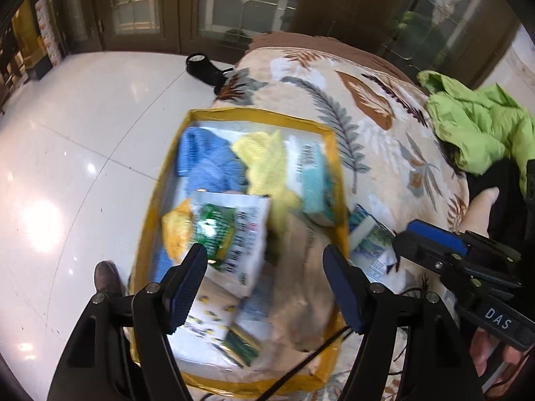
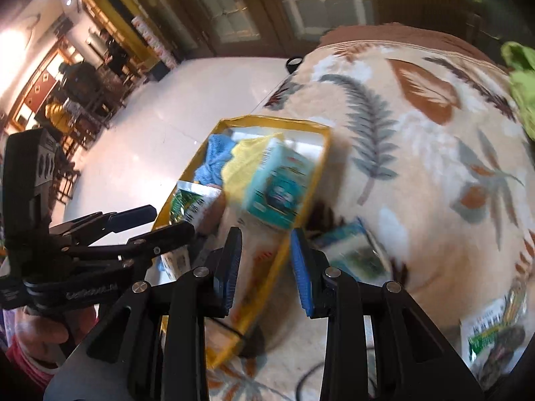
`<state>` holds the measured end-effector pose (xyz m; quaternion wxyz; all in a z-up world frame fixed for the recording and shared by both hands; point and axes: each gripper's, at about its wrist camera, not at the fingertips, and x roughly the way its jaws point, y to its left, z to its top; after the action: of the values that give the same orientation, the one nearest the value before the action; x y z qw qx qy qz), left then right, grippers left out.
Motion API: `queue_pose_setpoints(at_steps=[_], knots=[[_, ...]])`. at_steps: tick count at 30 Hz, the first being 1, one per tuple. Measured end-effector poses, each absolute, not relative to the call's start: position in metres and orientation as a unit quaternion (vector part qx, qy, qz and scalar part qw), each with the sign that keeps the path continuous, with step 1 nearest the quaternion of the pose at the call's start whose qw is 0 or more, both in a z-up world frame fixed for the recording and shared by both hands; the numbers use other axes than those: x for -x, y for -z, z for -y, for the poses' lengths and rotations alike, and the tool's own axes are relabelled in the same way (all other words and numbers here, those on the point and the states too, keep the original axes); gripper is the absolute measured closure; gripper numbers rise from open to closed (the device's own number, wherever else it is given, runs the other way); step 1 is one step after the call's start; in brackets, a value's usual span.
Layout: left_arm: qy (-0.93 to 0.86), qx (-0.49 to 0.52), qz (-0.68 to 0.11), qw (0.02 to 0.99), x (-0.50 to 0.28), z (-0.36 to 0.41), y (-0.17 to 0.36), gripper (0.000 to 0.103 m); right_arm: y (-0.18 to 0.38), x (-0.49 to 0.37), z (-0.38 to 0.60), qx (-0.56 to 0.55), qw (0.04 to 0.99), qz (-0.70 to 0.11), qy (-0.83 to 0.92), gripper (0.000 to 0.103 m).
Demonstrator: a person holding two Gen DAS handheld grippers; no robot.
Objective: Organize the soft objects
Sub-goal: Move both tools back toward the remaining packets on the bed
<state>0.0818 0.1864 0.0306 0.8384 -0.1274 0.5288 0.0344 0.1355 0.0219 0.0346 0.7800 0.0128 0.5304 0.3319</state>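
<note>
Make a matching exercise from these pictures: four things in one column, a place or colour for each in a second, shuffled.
1 blue cloth
2 green jacket
3 storage bag
4 black object

a on the white floor
b yellow-edged
c inside the bag
d crumpled on the blanket's far side

Pairs: 1-c, 2-d, 3-b, 4-a
</note>
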Motion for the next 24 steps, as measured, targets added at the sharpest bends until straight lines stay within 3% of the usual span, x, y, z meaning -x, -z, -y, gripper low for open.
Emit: queue_pose_setpoints(at_steps=[15,21,23,24], knots=[[0.014,0.040,-0.525,0.850,-0.091,-0.088,-0.028,0.031,-0.027,-0.111,0.138,-0.093,0.814,-0.527,-0.227,0.073],[0.044,0.070,-0.538,0.839,-0.108,-0.071,-0.022,0.030,-0.027,-0.109,0.194,-0.128,0.825,-0.520,-0.178,0.073],[0.056,0.081,-0.548,0.831,-0.117,-0.066,-0.018,0.025,-0.026,-0.108,0.207,-0.139,0.827,-0.518,-0.170,0.073],[0.059,0.085,-0.551,0.828,-0.120,-0.064,-0.017,0.025,-0.025,-0.108,0.212,-0.143,0.826,-0.520,-0.165,0.067]])
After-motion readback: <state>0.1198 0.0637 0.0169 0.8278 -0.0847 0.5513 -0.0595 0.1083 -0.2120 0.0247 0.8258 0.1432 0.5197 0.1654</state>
